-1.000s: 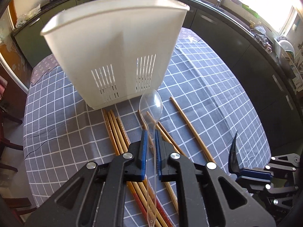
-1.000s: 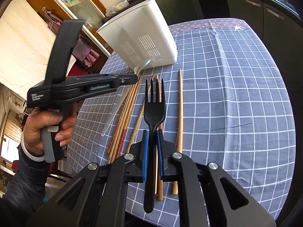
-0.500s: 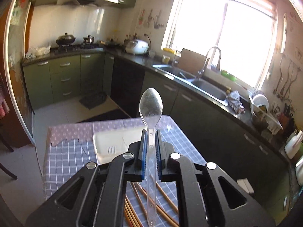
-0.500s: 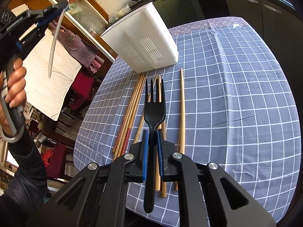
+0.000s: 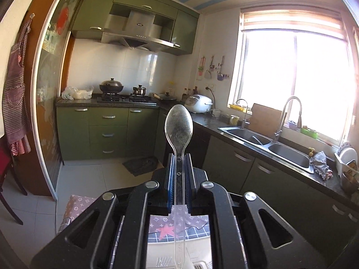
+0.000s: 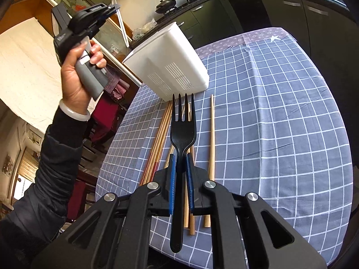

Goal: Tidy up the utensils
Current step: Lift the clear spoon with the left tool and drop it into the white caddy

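My left gripper (image 5: 178, 160) is shut on a clear plastic spoon (image 5: 178, 127), bowl upward, handle hanging down over the white utensil holder (image 5: 179, 254) below. In the right wrist view the left gripper (image 6: 112, 6) is raised high above and left of the white holder (image 6: 170, 67), with the spoon (image 6: 122, 29) hanging from it. My right gripper (image 6: 179, 163) is shut on a black plastic fork (image 6: 181, 132), held above the table, tines pointing at the holder. Several wooden chopsticks (image 6: 211, 134) lie on the checked tablecloth (image 6: 280, 123) in front of the holder.
The table is round, with its edge near on the left and right in the right wrist view. Dark chairs (image 6: 101, 123) stand to the table's left. Kitchen counters, a stove (image 5: 123, 98) and a sink (image 5: 269, 143) lie beyond the table.
My left gripper has lifted the spoon from table level to high above the holder and tilted it upright. My right gripper has held still with the fork.
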A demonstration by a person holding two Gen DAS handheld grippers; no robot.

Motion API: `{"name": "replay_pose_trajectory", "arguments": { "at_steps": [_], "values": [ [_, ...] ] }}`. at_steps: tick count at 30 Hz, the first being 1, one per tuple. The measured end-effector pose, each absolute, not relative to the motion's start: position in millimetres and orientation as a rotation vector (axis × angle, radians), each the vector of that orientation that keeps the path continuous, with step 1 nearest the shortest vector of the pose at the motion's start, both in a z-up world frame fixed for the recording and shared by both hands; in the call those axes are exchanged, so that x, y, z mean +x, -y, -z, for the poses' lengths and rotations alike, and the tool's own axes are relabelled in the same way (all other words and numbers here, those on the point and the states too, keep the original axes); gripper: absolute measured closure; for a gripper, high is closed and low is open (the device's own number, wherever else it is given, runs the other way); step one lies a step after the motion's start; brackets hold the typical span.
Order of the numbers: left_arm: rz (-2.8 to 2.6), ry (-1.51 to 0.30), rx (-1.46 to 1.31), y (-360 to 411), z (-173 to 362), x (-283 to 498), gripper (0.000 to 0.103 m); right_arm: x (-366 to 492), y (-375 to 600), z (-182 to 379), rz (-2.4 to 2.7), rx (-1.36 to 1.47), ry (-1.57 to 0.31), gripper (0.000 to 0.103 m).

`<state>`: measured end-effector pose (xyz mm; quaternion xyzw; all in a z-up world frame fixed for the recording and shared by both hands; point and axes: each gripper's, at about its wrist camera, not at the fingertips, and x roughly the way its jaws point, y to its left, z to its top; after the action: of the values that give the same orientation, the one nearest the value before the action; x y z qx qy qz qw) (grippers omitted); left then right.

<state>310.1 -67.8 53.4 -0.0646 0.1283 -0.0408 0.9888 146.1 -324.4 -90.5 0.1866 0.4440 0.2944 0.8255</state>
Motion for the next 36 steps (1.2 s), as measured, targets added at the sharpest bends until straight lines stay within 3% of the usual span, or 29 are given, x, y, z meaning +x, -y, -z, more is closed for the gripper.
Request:
{"name": "replay_pose_trajectory", "arguments": {
  "at_steps": [9,16,22,29,36],
  "values": [
    [0.052,-0.314,-0.062,66.7,-15.0,301.4,0.094,171.5,310.0,23.7,-0.594,0.289,-0.761,0.093],
    [0.066,-0.355,-0.090,56.6,1.9,300.6,0.084,204.8,288.4,-42.7,-0.503,0.206,-0.522,0.093],
    [0.075,-0.349,-0.144,41.0,-6.0,285.1,0.083,242.5,257.2,-76.6,-0.470,0.170,-0.382,0.093],
    [0.093,-0.341,-0.189,21.0,-21.4,231.9,0.074,304.3,205.8,-73.2,-0.446,0.111,-0.322,0.093],
    [0.101,-0.329,-0.267,5.7,-7.4,179.6,0.068,343.7,173.2,-29.5,-0.378,0.032,-0.315,0.093]
  ]
}}
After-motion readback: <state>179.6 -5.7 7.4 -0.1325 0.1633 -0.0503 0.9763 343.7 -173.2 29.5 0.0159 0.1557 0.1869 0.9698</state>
